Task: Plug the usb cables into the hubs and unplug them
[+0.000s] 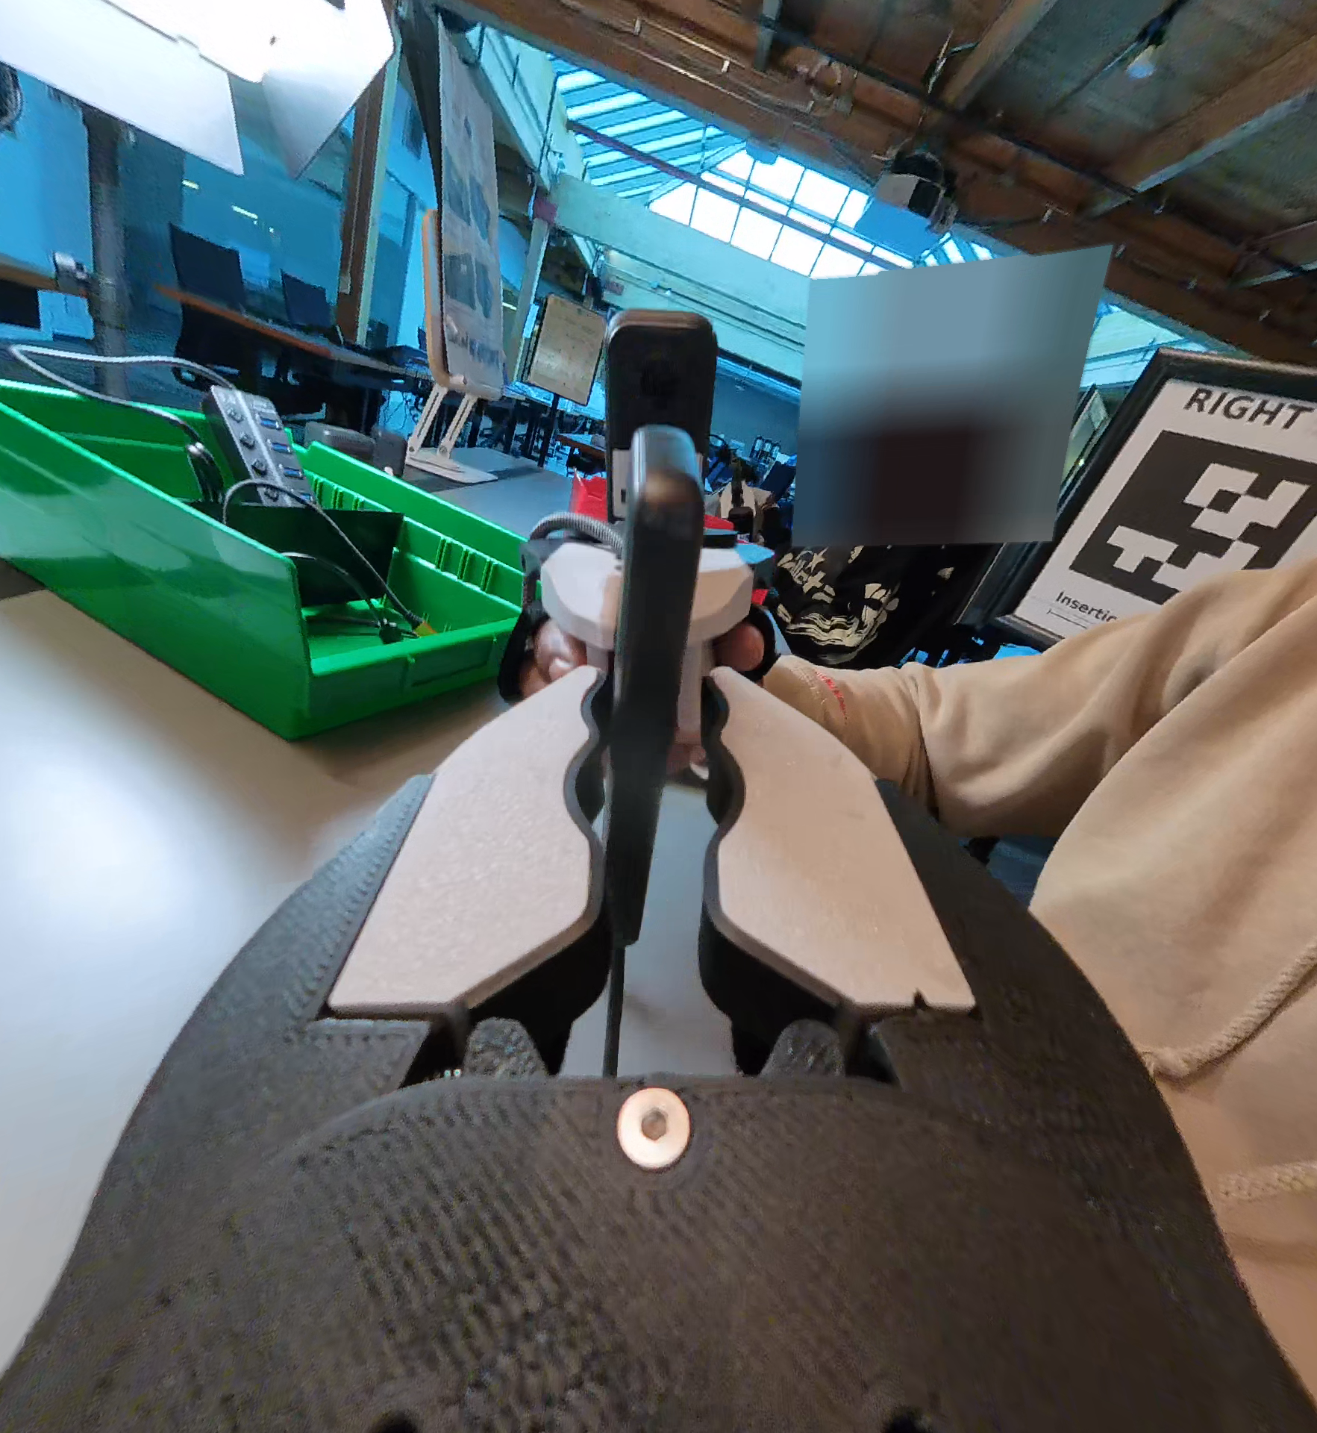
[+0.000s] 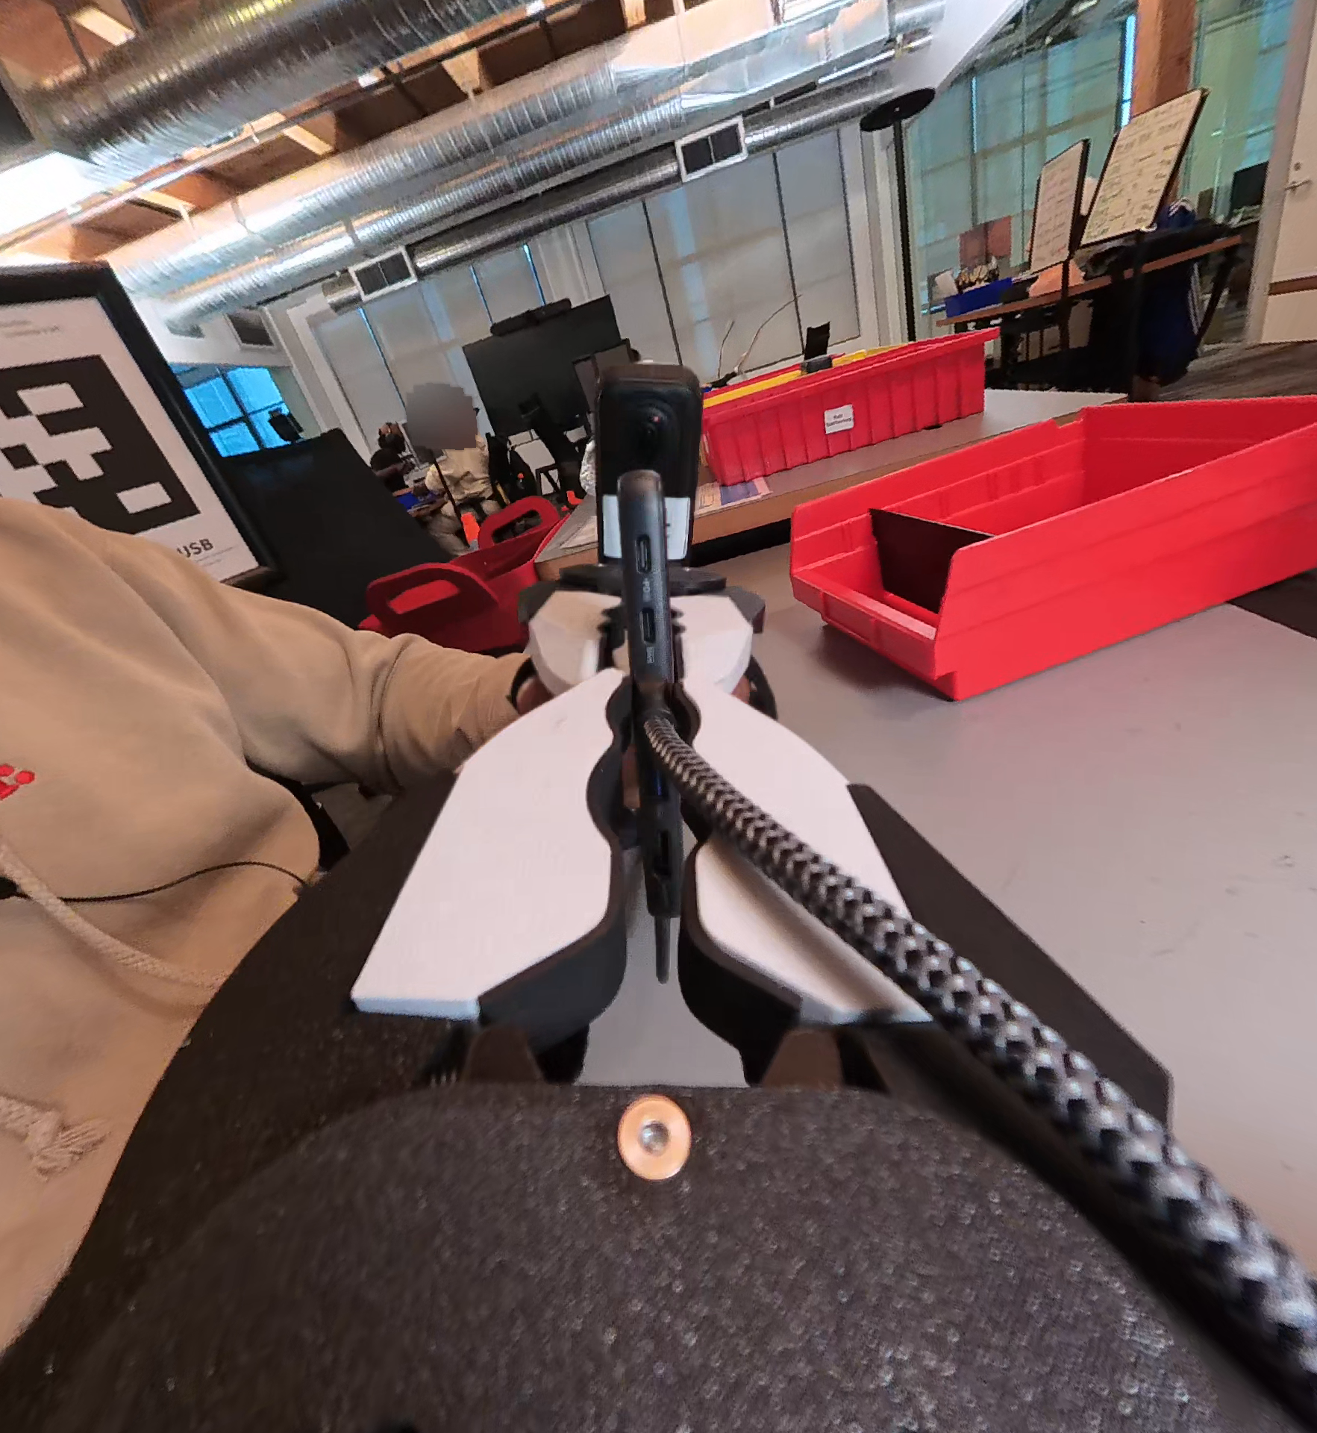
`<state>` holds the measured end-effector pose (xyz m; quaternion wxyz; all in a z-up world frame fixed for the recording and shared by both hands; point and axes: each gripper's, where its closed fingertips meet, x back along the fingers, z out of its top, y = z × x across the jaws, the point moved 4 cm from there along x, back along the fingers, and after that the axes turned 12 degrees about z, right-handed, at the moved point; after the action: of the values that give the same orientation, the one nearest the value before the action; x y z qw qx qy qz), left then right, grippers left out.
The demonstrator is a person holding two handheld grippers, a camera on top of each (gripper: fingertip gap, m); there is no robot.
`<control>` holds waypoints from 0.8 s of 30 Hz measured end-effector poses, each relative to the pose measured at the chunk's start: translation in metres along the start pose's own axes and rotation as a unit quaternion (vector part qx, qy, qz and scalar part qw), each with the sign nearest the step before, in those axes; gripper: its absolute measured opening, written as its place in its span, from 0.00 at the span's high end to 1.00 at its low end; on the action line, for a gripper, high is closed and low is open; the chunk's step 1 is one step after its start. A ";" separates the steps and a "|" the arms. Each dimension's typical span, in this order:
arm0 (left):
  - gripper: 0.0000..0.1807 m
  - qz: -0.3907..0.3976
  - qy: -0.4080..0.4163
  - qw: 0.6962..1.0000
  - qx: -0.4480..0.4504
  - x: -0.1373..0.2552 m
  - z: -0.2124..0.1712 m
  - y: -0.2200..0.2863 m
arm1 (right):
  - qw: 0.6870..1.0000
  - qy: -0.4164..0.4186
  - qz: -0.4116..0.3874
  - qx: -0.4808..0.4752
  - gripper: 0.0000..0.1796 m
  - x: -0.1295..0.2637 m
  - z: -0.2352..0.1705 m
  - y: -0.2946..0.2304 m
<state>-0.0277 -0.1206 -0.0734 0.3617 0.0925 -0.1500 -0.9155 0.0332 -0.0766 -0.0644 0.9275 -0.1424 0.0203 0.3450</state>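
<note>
A slim dark hub [image 1: 651, 589] stands edge-on between the two grippers, which face each other. My left gripper [image 1: 659, 682] is shut on it from one side. In the right wrist view the hub [image 2: 646, 589] shows its port edge, and my right gripper [image 2: 653, 686] is shut on it too. A black-and-white braided cable [image 2: 833, 892] leaves the hub near my right fingertips and runs back over the right finger. Whether it is plugged into a port is hidden. The other gripper's white fingers [image 1: 570, 597] [image 2: 562, 632] show behind the hub in each view.
A green bin [image 1: 174, 558] on the grey table [image 1: 135, 853] holds another hub [image 1: 252, 438] and thin black cables. A red bin [image 2: 1066, 620] stands on the table at the right. Marker boards [image 1: 1198, 512] [image 2: 42, 434] and a person's beige sleeve [image 1: 1105, 737] are close by.
</note>
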 end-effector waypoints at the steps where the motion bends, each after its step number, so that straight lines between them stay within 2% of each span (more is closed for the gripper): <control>1: 0.90 0.002 -0.006 1.000 -0.012 0.001 0.000 0.000 | 1.000 0.002 0.006 -0.001 0.95 -0.001 0.000 -0.001; 6: 0.93 0.030 -0.012 0.997 -0.064 0.004 0.001 0.000 | 1.000 0.004 0.000 0.017 0.95 -0.002 0.000 -0.002; 10: 0.93 0.021 0.023 0.998 -0.046 0.004 0.014 0.008 | 0.999 0.039 0.006 0.038 0.96 -0.005 0.012 -0.009; 15: 0.93 0.021 0.041 0.998 -0.045 0.004 0.022 0.013 | 0.999 0.033 0.001 0.038 0.96 -0.005 0.022 -0.014; 16: 0.93 0.024 0.057 0.997 -0.039 0.006 0.027 0.013 | 0.998 0.050 -0.003 0.039 0.95 -0.001 0.029 -0.015; 18: 0.93 0.053 0.125 0.991 -0.001 0.033 0.050 -0.005 | 0.989 0.141 -0.025 0.036 0.96 0.042 0.065 -0.013; 20: 0.93 0.089 0.137 0.987 -0.004 0.059 0.062 -0.025 | 0.990 0.083 -0.077 0.086 0.96 0.068 0.082 -0.018; 24: 0.93 0.123 0.113 0.985 -0.030 0.064 0.062 -0.033 | 0.986 -0.043 -0.150 0.059 0.95 0.096 0.100 -0.003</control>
<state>-0.1121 -0.1290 -0.0304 0.4890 0.1649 -0.0909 -0.8517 0.1022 0.0093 0.0189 0.9756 -0.0736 -0.0209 0.2058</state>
